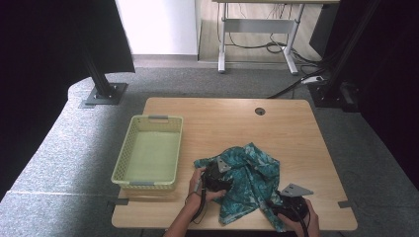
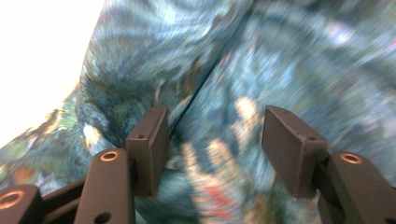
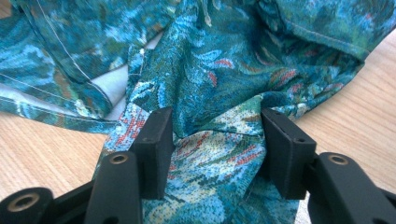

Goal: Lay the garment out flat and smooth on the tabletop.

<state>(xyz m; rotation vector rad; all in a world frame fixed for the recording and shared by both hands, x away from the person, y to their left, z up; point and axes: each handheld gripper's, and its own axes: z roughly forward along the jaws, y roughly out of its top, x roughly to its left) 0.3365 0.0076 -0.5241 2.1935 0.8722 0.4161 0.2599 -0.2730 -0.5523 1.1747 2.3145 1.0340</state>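
A teal patterned cloth (image 1: 249,170) lies crumpled on the front half of the wooden table (image 1: 291,128). My left gripper (image 1: 221,180) rests at the cloth's left edge, held in a hand. In the left gripper view the cloth (image 2: 261,70) is blurred and runs under and between the jaws of my left gripper (image 2: 215,149), which stand wide apart. My right gripper (image 1: 282,209) sits at the cloth's front right corner. In the right gripper view a bunched fold of cloth (image 3: 219,93) lies in the gap of my right gripper (image 3: 215,144), whose jaws stand wide.
A pale green plastic basket (image 1: 148,119) stands at the table's left, with nothing in it. A round cable hole (image 1: 260,111) sits near the far edge. Bare wood (image 3: 355,93) shows beside the cloth. A desk frame (image 1: 257,29) stands beyond on the floor.
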